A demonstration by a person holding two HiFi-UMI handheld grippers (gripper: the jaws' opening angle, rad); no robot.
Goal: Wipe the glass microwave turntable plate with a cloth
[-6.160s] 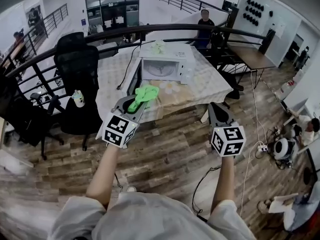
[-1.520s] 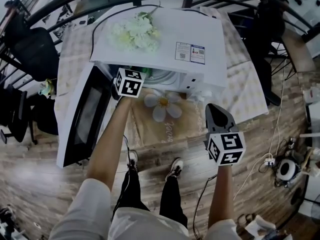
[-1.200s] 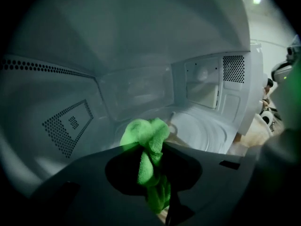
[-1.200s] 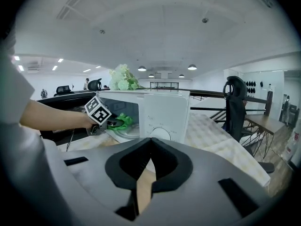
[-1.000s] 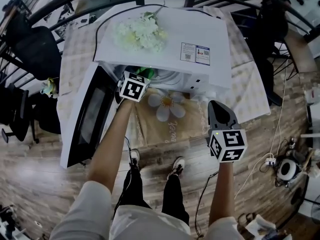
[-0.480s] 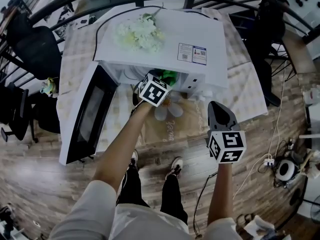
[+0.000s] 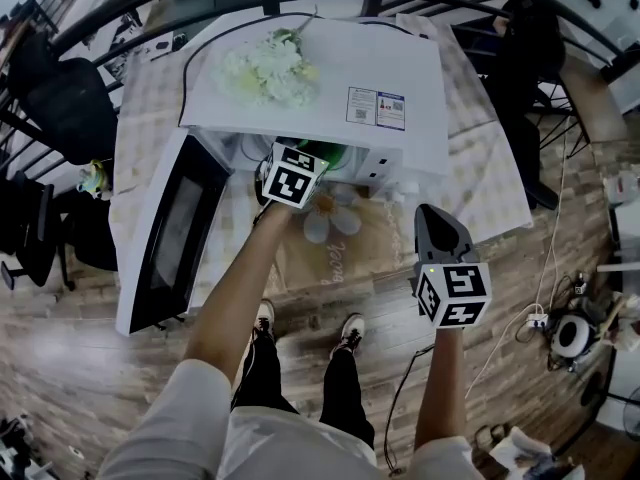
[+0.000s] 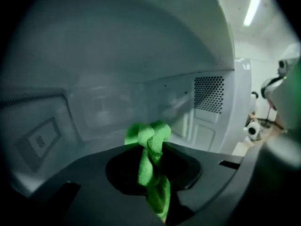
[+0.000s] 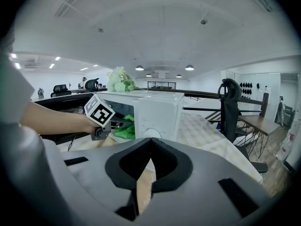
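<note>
The left gripper [image 8: 151, 149] is reaching into the open cavity of a white box-shaped microwave [image 7: 330, 78] and is clenching a bright green cloth [image 8: 143, 134]. The cloth is fuzzy, like microfibre, and is bunching into a twisted knot above the pinched jaws, with a strip trailing down between them. Around it the cavity walls are showing smooth pale grey, with a square perforated vent panel [image 8: 209, 94] on the right wall. The gripper's dark body is covering the cavity floor, so the glass plate cannot be made out.

In the head view the microwave is standing on a table [image 7: 490, 168] draped in a pale checked covering, its door [image 7: 170, 238] swinging wide to the left with a dark window. A loose bunch of white flowers [image 7: 265, 68] is lying on its flat top, and a tan mat [image 7: 325, 218] printed with a daisy is lying in front of it.

The right gripper [image 9: 150, 140] is hovering well apart from the microwave, over the wood-plank floor [image 7: 120, 368], its jaws pressing together at the tips and grasping nothing.
</note>
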